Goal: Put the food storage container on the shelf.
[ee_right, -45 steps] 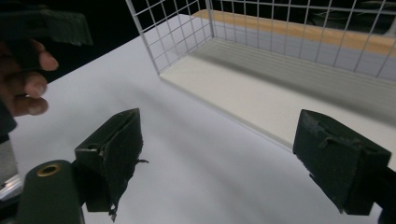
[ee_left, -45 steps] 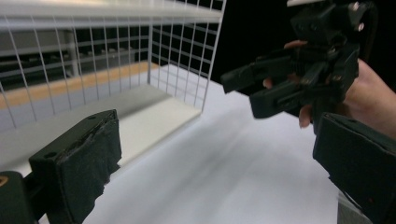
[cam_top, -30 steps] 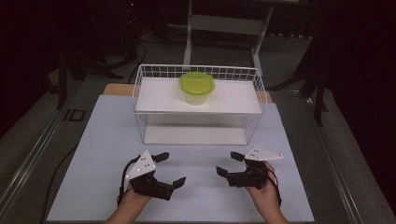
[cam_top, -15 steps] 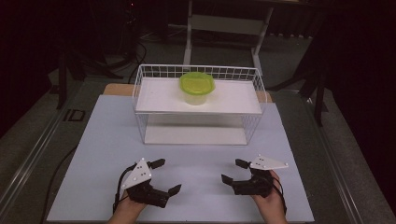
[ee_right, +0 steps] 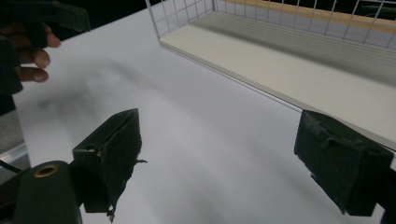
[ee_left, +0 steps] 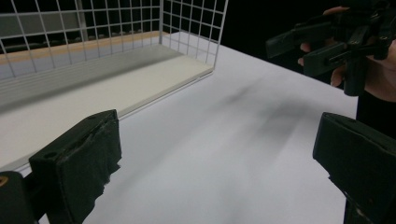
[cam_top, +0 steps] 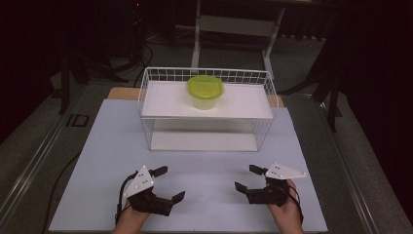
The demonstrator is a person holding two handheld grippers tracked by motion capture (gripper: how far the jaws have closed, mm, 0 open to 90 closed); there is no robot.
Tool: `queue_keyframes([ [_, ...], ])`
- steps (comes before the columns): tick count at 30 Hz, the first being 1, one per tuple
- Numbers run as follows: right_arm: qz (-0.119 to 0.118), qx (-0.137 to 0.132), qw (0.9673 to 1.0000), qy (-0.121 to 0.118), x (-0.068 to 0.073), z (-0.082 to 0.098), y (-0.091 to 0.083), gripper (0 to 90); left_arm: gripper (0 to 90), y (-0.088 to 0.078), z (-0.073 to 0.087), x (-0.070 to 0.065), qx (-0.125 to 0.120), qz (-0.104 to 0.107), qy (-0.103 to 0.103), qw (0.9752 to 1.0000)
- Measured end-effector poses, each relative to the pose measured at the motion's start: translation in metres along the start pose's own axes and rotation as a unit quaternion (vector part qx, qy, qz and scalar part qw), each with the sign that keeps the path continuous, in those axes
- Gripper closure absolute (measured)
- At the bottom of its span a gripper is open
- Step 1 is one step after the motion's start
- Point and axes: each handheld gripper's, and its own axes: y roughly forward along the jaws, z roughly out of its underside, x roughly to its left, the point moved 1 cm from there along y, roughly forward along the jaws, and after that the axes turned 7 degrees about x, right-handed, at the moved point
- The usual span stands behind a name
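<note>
High view: green-lidded tub [cam_top: 205, 91] atop wire rack [cam_top: 265, 127]

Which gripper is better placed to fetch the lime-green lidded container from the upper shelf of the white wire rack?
Marginally the right. The lime-green lidded container sits about centred on the white wire rack; both open grippers lie equally far back, but the right gripper sits slightly farther forward than the left gripper.
</note>
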Motion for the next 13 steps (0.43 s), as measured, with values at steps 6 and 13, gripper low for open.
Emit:
queue_keyframes([
  [6,0.002,0.007,0.9999,-0.008,-0.0005,0.0018,0.0018,14.7,1.9,0.0016,0.0020,-0.0017,0.005,0.001,0.005,1.0000],
  [13,0.000,0.013,0.9999,-0.006,-0.0025,0.0039,0.0045,14.7,1.9,-0.0008,0.0009,0.0019,-0.004,-0.001,-0.003,1.0000],
])
